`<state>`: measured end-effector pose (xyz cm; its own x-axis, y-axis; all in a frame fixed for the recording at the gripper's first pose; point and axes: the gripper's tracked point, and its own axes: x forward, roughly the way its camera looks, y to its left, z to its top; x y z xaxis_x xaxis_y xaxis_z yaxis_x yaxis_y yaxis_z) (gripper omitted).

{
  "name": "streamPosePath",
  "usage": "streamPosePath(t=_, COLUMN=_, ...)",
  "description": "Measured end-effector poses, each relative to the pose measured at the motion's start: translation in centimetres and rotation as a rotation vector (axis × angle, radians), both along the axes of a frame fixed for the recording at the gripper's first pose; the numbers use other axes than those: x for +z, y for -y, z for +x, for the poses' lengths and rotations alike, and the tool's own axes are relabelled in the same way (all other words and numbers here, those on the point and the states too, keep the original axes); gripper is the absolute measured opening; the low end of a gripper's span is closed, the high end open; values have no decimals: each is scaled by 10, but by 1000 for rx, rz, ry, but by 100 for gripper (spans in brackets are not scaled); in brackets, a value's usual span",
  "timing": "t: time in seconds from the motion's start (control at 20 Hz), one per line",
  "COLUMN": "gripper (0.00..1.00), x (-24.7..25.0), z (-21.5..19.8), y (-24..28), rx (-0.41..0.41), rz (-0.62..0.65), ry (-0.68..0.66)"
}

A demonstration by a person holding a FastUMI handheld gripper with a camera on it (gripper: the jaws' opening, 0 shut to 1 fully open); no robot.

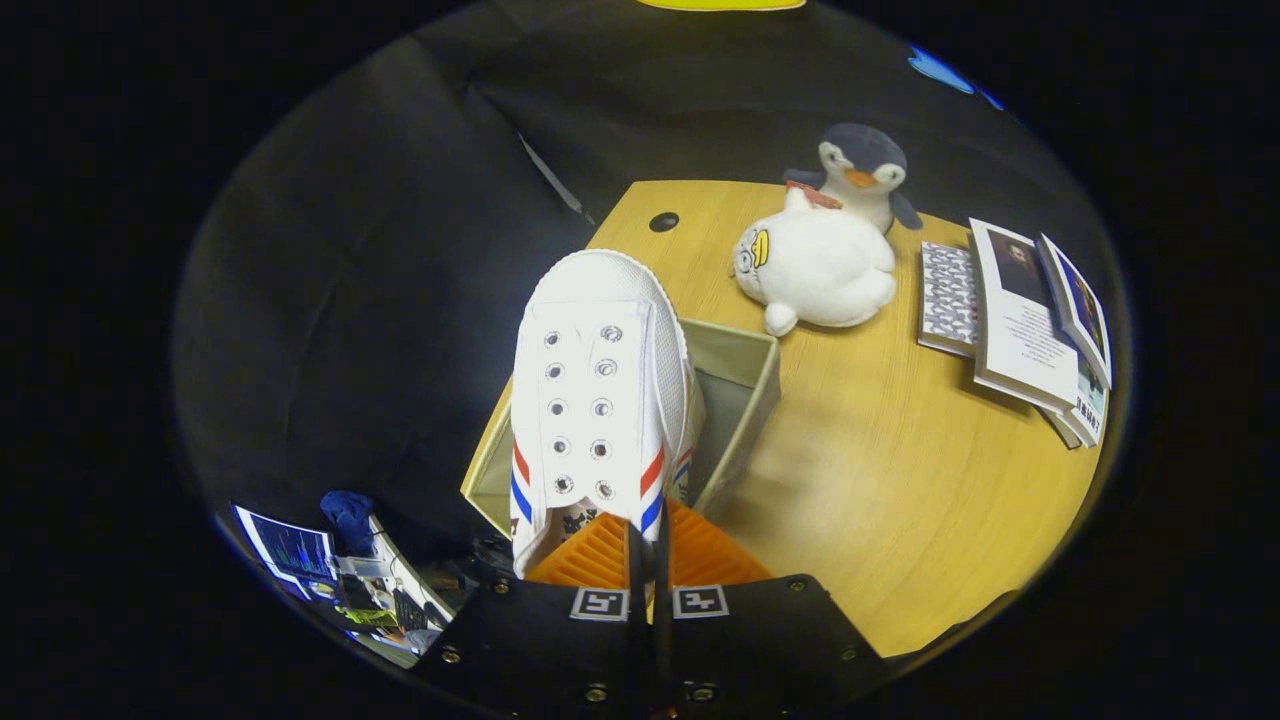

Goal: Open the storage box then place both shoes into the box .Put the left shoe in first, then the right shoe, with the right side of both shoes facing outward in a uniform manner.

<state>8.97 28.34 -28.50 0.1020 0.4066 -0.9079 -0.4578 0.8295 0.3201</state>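
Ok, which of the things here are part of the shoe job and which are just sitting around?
Part of the job: the white shoe, pinched at its rim by the gripper, and the open storage box under it.

Just lying about: the white plush toy, the penguin plush, the books on the wooden table.

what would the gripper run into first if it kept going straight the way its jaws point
The gripper, shut on the white shoe, points down into the open storage box; likely the box's inside comes first, though depth is unclear.

Wooden tabletop (900,480): white duck plush (815,265) touching penguin plush (862,170) behind it; stack of booklets (1020,325) nearby. Cable hole (663,221) at far edge.
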Motion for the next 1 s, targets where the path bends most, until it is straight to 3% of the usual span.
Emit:
streamPosePath(t=0.1, gripper=2, x=-7, z=-1, y=-15, rx=7, rz=-18, ry=-9)
streamPosePath(t=0.2, gripper=17, x=1, z=-5, y=-30, rx=13, rz=36, ry=-25)
streamPosePath(t=0.3, gripper=51, x=5, z=3, y=-40, rx=17, rz=62, ry=5)
streamPosePath(t=0.4, gripper=96, x=12, z=7, y=-38, rx=22, rz=61, ry=33)
streamPosePath(t=0.8, gripper=96, x=31, z=15, y=-3, rx=-44, rz=83, ry=53)
streamPosePath(t=1.0, gripper=96, x=44, z=31, y=46, rx=-90, rz=47, ry=183)
